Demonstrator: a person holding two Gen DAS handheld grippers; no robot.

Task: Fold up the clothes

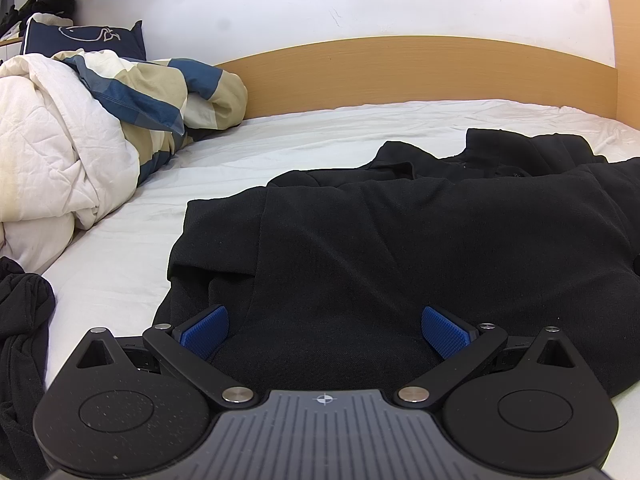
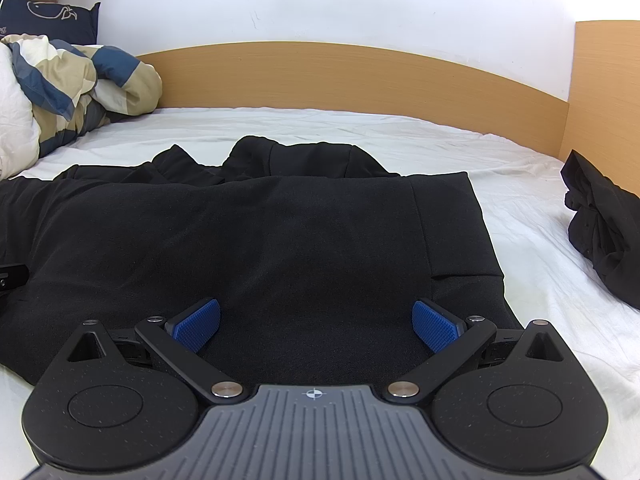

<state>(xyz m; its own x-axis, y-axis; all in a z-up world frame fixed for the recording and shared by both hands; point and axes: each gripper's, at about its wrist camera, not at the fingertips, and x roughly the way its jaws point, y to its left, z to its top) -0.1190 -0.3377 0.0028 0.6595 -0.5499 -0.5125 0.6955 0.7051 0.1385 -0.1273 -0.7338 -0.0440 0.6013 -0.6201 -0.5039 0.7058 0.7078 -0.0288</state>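
A black garment (image 1: 400, 248) lies spread on the white bed sheet (image 1: 132, 248), its collar end toward the headboard. My left gripper (image 1: 325, 332) is open over the garment's near left part, blue pads (image 1: 206, 330) wide apart with only cloth lying flat below. In the right wrist view the same black garment (image 2: 280, 240) fills the middle. My right gripper (image 2: 316, 326) is open above its near right part, close to the side hem. A small piece of the left gripper (image 2: 12, 274) shows at the left edge.
A rumpled duvet (image 1: 80, 120) with blue and beige checks and a navy pillow (image 1: 84, 38) sit at the left. A wooden headboard (image 2: 340, 76) runs along the back. Another crumpled black garment (image 2: 608, 232) lies at the right, and a further dark cloth (image 1: 20, 340) at the near left.
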